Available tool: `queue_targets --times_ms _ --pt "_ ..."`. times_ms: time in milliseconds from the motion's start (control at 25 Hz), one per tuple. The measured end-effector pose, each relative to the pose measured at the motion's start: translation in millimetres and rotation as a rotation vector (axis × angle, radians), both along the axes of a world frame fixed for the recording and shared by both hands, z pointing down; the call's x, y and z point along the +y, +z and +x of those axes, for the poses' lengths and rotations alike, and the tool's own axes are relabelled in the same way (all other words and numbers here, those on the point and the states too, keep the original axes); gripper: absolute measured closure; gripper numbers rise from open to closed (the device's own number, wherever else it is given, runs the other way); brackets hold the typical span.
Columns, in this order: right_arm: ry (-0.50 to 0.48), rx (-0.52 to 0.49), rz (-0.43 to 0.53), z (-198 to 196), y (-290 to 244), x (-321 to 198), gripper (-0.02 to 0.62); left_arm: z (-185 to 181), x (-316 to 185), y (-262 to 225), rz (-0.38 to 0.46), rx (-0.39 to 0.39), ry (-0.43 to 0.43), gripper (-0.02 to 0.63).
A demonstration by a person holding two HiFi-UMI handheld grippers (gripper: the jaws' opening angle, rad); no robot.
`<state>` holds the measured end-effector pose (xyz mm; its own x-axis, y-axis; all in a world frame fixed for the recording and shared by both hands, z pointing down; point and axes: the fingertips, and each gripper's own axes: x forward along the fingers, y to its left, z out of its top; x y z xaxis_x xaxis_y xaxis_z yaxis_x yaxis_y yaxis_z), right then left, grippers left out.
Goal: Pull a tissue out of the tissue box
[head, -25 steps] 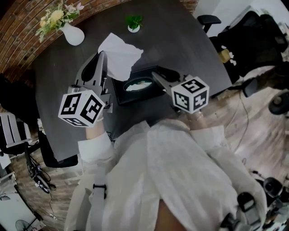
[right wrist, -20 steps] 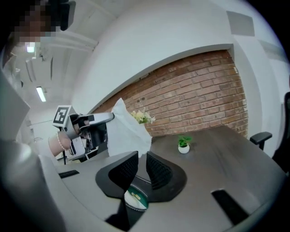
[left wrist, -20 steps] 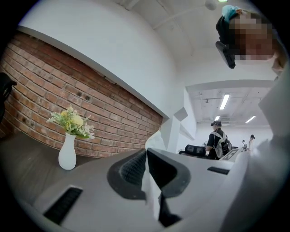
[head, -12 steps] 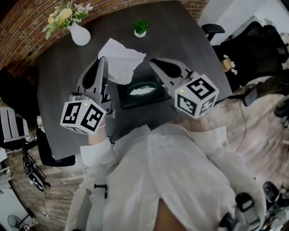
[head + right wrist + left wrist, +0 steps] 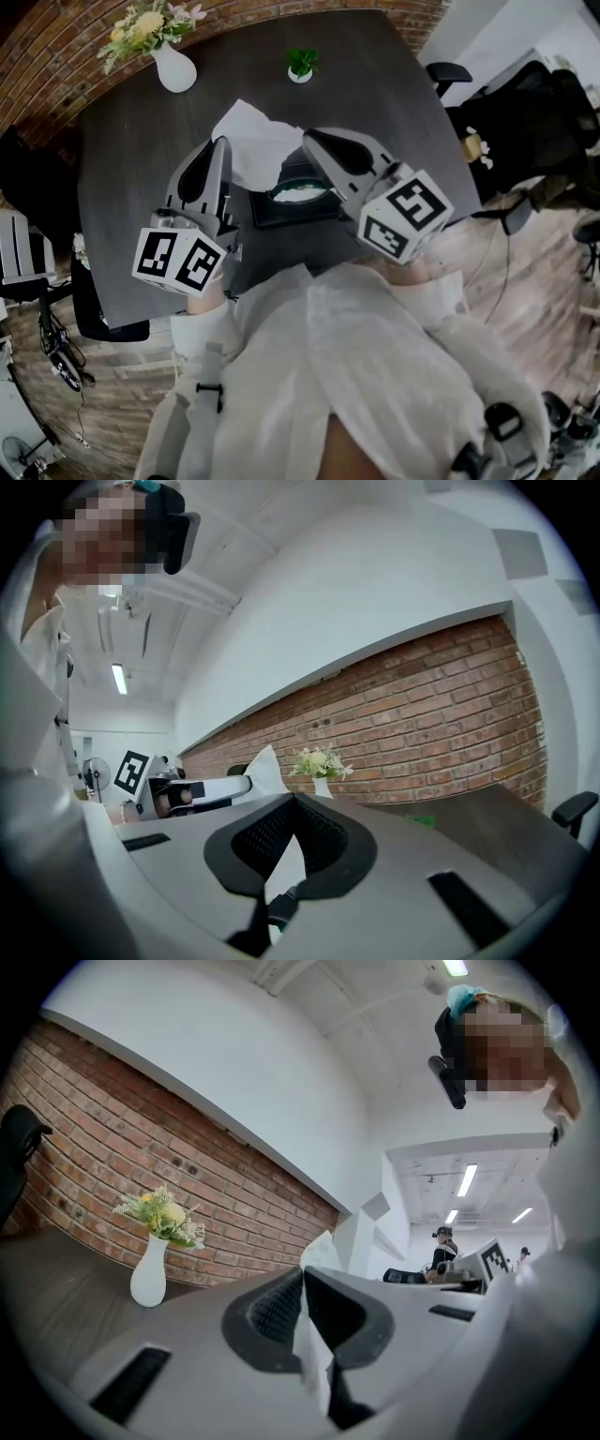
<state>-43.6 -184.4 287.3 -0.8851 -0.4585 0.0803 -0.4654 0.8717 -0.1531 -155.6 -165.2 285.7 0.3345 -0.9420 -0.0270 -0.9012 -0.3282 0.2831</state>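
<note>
Dark desk [image 5: 122,169] before brick wall [image 5: 42,66], black tissue box [image 5: 281,214] at centre; tissue [image 5: 258,141] held above it, pinched in left hand-held gripper [image 5: 223,142], right hand-held gripper [image 5: 309,139] just closing onto its other edge

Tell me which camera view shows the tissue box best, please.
The head view: it looks down on the black tissue box on the dark table, with white tissue in its opening. The left gripper view and the right gripper view look level over the table; neither shows the box.
</note>
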Motion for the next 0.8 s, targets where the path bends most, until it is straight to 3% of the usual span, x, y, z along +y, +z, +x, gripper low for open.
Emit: queue_targets --times_ms 480,800 --pt "-0.008 0.077 -0.073 -9.9 33.5 12.9 0.592 5.9 4.7 47.6 -0.146 -0.13 0.0 0.6" --pt "-0.014 0.116 -0.098 -6.6 45.0 11.2 0.592 6.9 5.3 62.9 -0.197 -0.153 -0.003 0.6"
